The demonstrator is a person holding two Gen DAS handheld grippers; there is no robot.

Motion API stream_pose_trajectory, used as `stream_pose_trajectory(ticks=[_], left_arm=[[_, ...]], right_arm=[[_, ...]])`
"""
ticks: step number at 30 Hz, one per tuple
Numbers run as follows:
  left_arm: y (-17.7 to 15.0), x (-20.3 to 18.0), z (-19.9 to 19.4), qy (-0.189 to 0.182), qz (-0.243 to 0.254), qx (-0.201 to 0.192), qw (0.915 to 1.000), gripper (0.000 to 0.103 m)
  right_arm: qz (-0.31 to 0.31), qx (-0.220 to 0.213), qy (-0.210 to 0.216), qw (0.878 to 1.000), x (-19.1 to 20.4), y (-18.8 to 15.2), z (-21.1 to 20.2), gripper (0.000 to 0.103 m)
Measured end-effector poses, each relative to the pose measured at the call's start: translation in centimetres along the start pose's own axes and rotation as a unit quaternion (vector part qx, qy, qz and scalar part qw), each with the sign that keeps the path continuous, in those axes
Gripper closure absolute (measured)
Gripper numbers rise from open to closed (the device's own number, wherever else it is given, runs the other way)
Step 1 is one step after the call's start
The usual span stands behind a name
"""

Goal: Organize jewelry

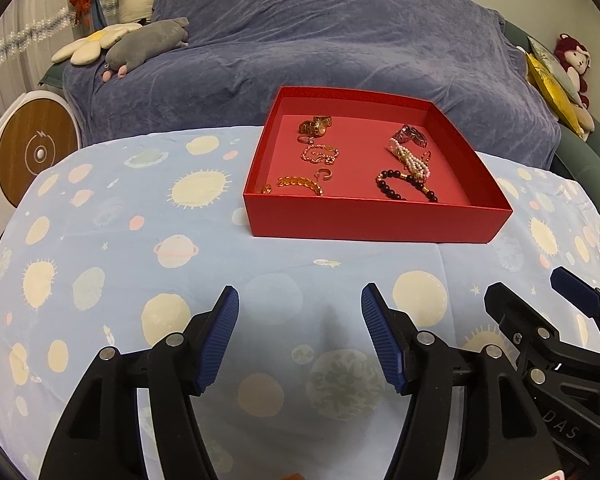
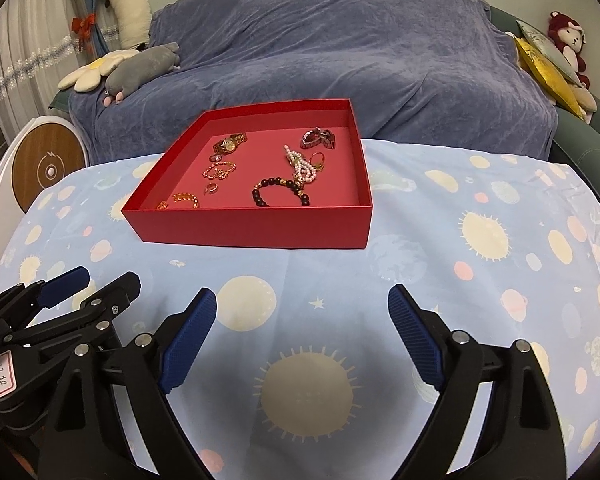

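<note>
Left gripper: our left gripper [image 1: 298, 336], black with ribbed blue pads, hangs over the cloth with its jaws parted and nothing between them; we see only printed fabric in the gap.
Right gripper: our right gripper [image 2: 302, 338], of the same black and blue build, stands wider apart still and is likewise empty.
Side by side: each wrist view catches the other tool at its edge, so we hold the two close together, both short of the box.
Cloth: a pale blue tablecloth printed with cream suns, planets and pink dots [image 2: 480, 240] covers the table under both tools.
Box: a shallow open red cardboard box [image 1: 374, 220] sits on the cloth beyond the fingertips, well apart from both grippers.
Left side of the box: we count a gold wristwatch [image 1: 316, 125] at the back, a thin gold chain [image 1: 320, 155] in front of it, a small gold ring [image 1: 325, 175], and a flat gold link bracelet [image 1: 300, 184] nearest us.
Right side of the box: a silver-and-dark wristwatch [image 1: 411, 136] lies at the back, a pink-and-white pearl bracelet [image 1: 410, 160] just in front of it, and a black bead bracelet with gold spacers [image 1: 406, 186] nearest us.
Beyond the table: a sofa under a blue-grey throw [image 1: 340, 40] carries a grey plush animal [image 1: 148, 42] and a flower-shaped cushion [image 1: 96, 40].
</note>
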State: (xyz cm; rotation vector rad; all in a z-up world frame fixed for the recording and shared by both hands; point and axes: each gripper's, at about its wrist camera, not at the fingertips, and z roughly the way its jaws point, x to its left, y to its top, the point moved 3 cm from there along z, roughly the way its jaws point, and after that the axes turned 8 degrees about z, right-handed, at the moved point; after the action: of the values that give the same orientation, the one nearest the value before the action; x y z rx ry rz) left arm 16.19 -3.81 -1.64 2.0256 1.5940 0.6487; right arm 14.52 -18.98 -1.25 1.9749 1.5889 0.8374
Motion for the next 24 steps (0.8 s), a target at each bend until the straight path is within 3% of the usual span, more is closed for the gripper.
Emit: stream_pose_trajectory(ticks=[24], left_arm=[[0.47, 0.08, -0.35, 0.006, 0.004, -0.008, 0.9999, 0.041]], right_arm=[[-0.008, -0.011, -0.002, 1.0, 0.28, 0.07, -0.32, 0.017]])
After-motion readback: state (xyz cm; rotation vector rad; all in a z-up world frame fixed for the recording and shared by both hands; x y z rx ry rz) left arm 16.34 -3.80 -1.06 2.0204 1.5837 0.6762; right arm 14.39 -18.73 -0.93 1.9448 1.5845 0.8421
